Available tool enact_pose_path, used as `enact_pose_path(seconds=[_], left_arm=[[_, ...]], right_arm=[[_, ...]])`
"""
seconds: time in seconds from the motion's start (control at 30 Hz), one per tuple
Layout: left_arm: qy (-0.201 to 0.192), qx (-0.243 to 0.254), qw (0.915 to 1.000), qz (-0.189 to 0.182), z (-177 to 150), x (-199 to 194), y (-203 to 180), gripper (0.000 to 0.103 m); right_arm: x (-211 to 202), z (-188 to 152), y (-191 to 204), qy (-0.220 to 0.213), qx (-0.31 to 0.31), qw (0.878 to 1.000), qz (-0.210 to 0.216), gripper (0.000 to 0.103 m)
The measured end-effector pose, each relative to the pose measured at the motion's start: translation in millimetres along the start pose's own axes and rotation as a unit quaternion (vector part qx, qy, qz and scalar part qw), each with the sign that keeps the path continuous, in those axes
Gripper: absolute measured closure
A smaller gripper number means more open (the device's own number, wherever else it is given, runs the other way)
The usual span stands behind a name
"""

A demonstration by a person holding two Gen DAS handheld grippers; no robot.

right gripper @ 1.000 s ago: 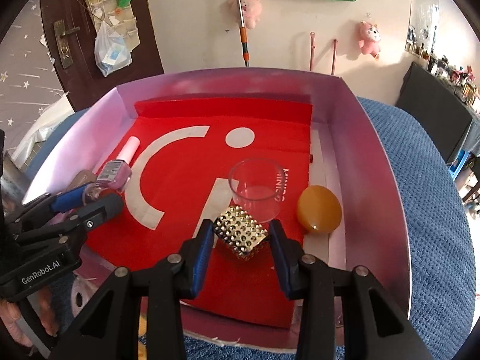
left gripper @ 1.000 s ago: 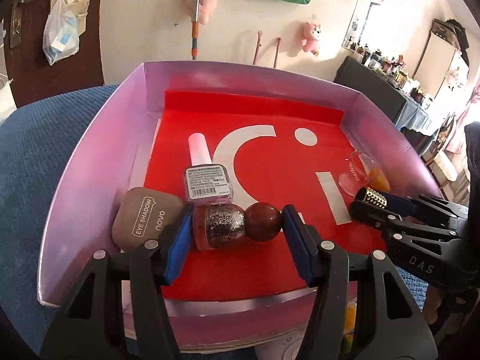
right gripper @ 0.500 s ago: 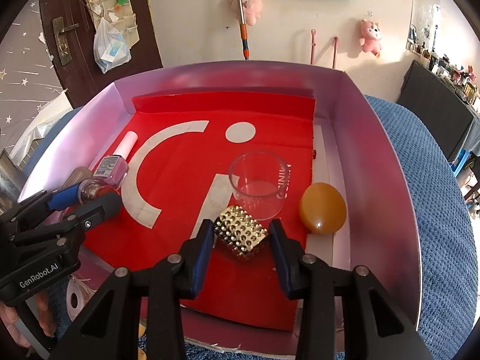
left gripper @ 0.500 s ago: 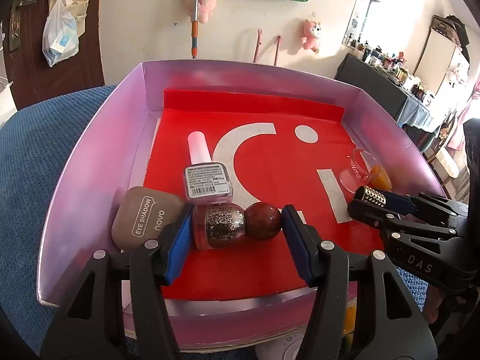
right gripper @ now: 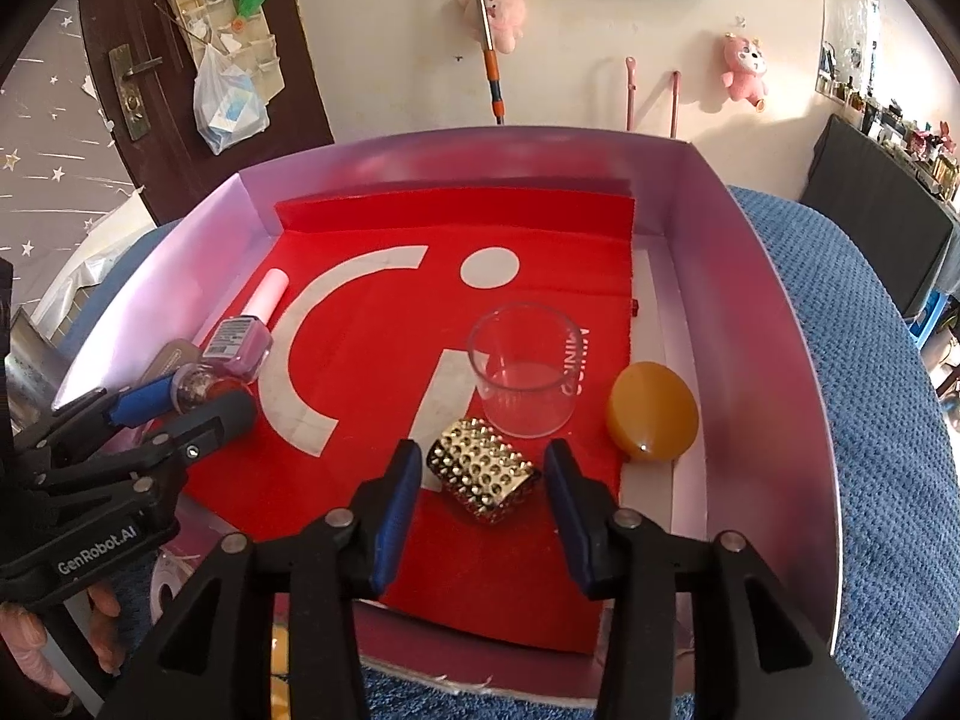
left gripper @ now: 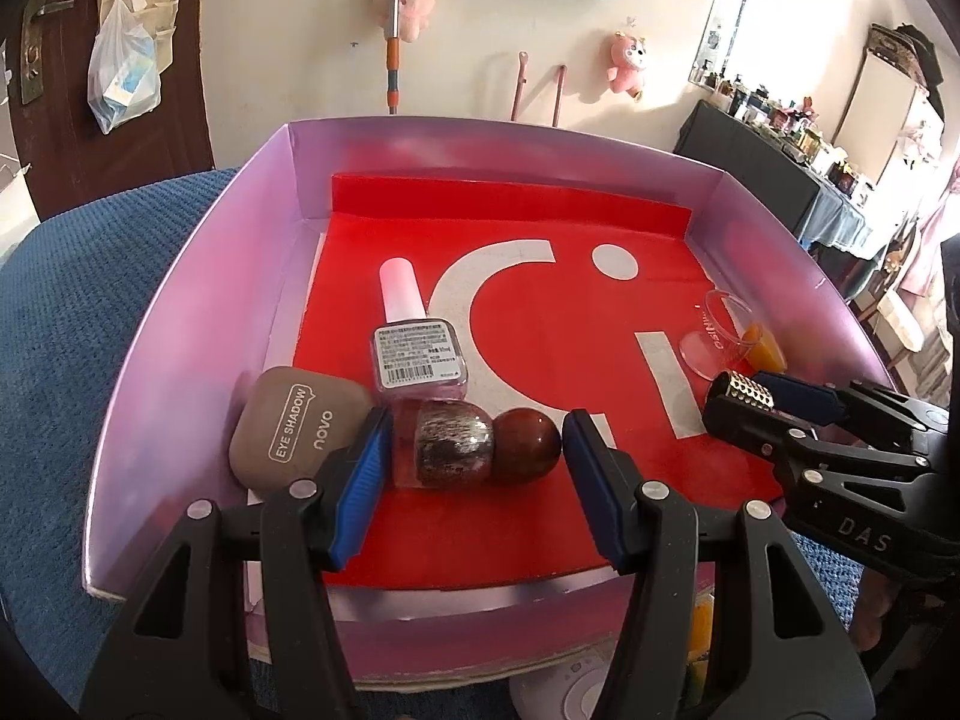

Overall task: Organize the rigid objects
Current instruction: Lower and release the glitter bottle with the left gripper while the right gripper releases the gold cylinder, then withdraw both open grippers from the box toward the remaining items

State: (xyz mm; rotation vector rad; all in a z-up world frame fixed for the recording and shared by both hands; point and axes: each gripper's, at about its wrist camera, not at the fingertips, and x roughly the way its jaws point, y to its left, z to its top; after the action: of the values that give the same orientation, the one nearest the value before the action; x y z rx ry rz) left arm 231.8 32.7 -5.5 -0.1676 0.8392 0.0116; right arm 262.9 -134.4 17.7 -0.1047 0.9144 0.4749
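My right gripper (right gripper: 480, 474) has just let go. A second ago its blue pads were squeezing the gold studded cube (right gripper: 485, 476); now there are gaps on both sides, and the cube sits alone on the red mat (right gripper: 540, 300), low in the middle of the right view. It lies just below the clear cup (right gripper: 523, 377), with the round orange thing (right gripper: 653, 411) to the right, close to the side wall of the pink box (right gripper: 756, 312). So I think that cube is now put away.

My left gripper (left gripper: 474, 447) is not holding tight either. Its jaws are wide, one on each side of the glitter bottle with the dark red round cap (left gripper: 474, 444), low in the middle of the left view. The left pad looks like it touches the bottle, but I can't be sure; the right pad has a small gap. The bottle looks smeared here, so it may be rolling a bit. It lies beside the brown eye shadow case (left gripper: 297, 420) and just below the pink nail polish (left gripper: 417, 348).

I think both things are now dropped off, and I can pull back for more.
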Motion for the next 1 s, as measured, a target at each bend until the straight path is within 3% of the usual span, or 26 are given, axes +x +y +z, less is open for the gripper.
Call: enact_pose_path(seconds=[0.2, 0.33, 0.43, 0.5, 0.73, 0.87, 1.0], left_arm=[[-0.014, 0.010, 0.9999, 0.003, 0.7, -14.3, -4.2, 0.045], [-0.019, 0.021, 0.9996, 0.003, -1.0, -22.9, -8.8, 0.032], [-0.024, 0.028, 0.9993, 0.002, -2.8, -30.5, -12.8, 0.032], [-0.027, 0.031, 0.9991, 0.001, -3.9, -36.1, -14.0, 0.031], [-0.044, 0.035, 0.9984, -0.006, -5.1, -57.3, -15.7, 0.011], [-0.047, 0.040, 0.9980, -0.007, -10.0, -66.5, -17.8, 0.010], [-0.051, 0.043, 0.9978, -0.006, -16.0, -74.1, -18.4, 0.000]], right_arm=[[-15.3, -3.3, 1.0, -0.015, -0.002, 1.000, 0.005, 0.048], [-28.8, -6.6, 1.1, -0.027, -0.002, 1.000, 0.014, 0.043], [-39.5, -9.6, 3.2, -0.037, -0.005, 0.999, 0.021, 0.038], [-47.3, -11.9, 4.3, -0.047, -0.005, 0.999, 0.021, 0.028], [-75.5, -18.2, 1.8, -0.078, 0.001, 0.996, 0.035, 0.013], [-90.0, -23.3, 4.7, -0.096, -0.003, 0.994, 0.042, 0.002], [-102.7, -28.6, 8.1, -0.112, -0.013, 0.992, 0.048, 0.000]])
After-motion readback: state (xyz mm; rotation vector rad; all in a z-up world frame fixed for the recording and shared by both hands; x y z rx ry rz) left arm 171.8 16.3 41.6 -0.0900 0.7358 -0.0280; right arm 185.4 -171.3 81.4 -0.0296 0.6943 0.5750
